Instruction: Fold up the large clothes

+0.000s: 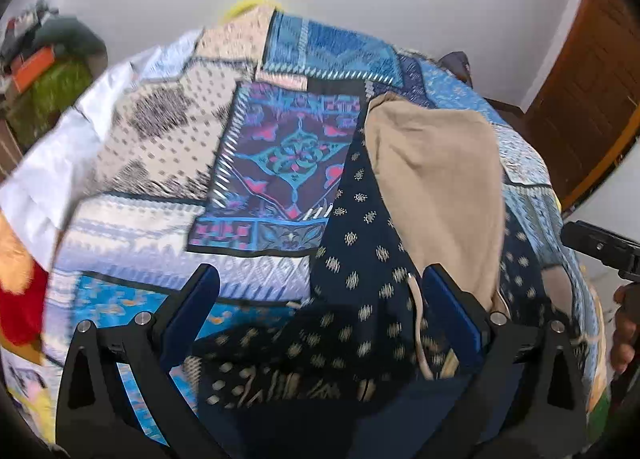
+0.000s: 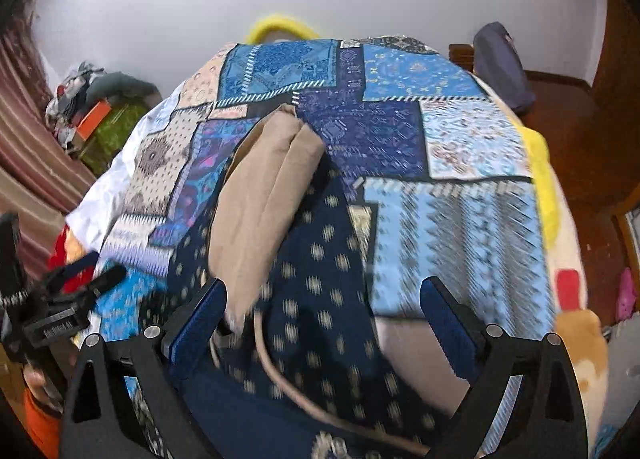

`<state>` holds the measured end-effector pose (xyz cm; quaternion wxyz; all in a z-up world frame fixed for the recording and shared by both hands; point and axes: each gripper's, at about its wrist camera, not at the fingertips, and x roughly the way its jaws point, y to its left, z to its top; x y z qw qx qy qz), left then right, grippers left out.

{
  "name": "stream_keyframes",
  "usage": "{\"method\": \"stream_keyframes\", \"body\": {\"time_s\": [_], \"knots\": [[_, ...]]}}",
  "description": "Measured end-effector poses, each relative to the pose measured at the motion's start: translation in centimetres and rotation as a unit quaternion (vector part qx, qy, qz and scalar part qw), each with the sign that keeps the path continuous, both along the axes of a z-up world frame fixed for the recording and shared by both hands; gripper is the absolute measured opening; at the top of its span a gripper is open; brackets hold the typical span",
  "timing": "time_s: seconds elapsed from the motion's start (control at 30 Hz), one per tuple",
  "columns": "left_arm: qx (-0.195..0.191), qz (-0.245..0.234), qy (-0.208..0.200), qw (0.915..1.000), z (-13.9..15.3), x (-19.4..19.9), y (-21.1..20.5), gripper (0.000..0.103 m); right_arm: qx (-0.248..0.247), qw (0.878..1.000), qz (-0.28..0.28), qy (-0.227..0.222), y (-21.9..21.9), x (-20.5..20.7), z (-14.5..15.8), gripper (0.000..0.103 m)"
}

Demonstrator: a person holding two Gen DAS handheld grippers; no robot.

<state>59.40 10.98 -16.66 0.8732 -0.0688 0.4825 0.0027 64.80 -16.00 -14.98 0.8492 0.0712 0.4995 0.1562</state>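
The navy printed garment (image 1: 360,267) lies spread on the patchwork bedcover (image 1: 160,147) near the bed's near edge, with a beige garment (image 1: 436,179) lying on top of it and reaching toward the bed's middle. A beige drawstring (image 2: 280,371) trails over the navy cloth at the near edge. The left hand-held gripper (image 1: 320,291) hovers over the navy fabric, its jaws wide apart and holding nothing. The right hand-held gripper (image 2: 324,299) is likewise spread wide above the same cloth, empty. Both views are blurred.
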Motion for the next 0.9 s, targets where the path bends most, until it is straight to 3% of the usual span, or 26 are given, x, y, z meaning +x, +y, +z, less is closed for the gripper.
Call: {"method": "stream_keyframes", "body": {"time_s": [0.13,0.23,0.33,0.4,0.43,0.5,0.53,0.57,0.6,0.67,0.9], "knots": [[-0.035,0.014,0.027,0.9989,-2.7,2.5,0.2,0.102,0.027,0.999,-0.016,0.034,1.0,3.8,-3.0,0.097],[-0.047,0.025,0.037,0.9979,-4.4,4.0,0.0,0.102,0.033,0.998,-0.027,0.052,1.6,5.8,-4.8,0.091],[-0.061,0.028,0.049,0.9965,-6.0,5.2,-0.5,0.102,0.041,0.997,-0.021,0.067,2.5,7.5,-6.4,0.076],[-0.078,0.027,0.046,0.9955,-6.8,5.7,-1.0,0.096,0.038,0.998,-0.02,0.047,3.0,7.6,-6.6,0.065],[-0.081,0.029,0.037,0.9956,-6.8,5.8,-1.2,0.093,0.037,0.998,-0.014,0.041,3.3,7.7,-6.6,0.053],[-0.083,0.021,0.022,0.9961,-6.4,5.8,-1.7,0.071,0.032,0.999,-0.006,0.028,3.9,7.4,-6.7,0.035],[-0.08,0.012,0.016,0.9966,-6.1,5.8,-2.2,0.065,0.035,0.999,-0.001,0.022,4.1,7.2,-6.6,0.03],[-0.07,0.006,0.01,0.9975,-5.8,5.8,-2.7,0.051,0.04,0.999,0.002,0.018,4.2,6.9,-6.5,0.025],[-0.059,0.003,0.008,0.9982,-5.4,5.8,-3.2,0.034,0.044,0.999,0.001,0.015,4.1,6.7,-6.4,0.02],[-0.035,-0.011,0.007,0.9993,-4.7,5.5,-4.1,0.016,0.066,0.998,0.0,0.015,3.8,6.0,-6.1,0.017],[0.011,-0.063,-0.046,0.9969,1.3,0.6,-5.6,0.012,0.059,0.997,0.042,-0.025,4.2,1.2,-2.2,0.015]]}}
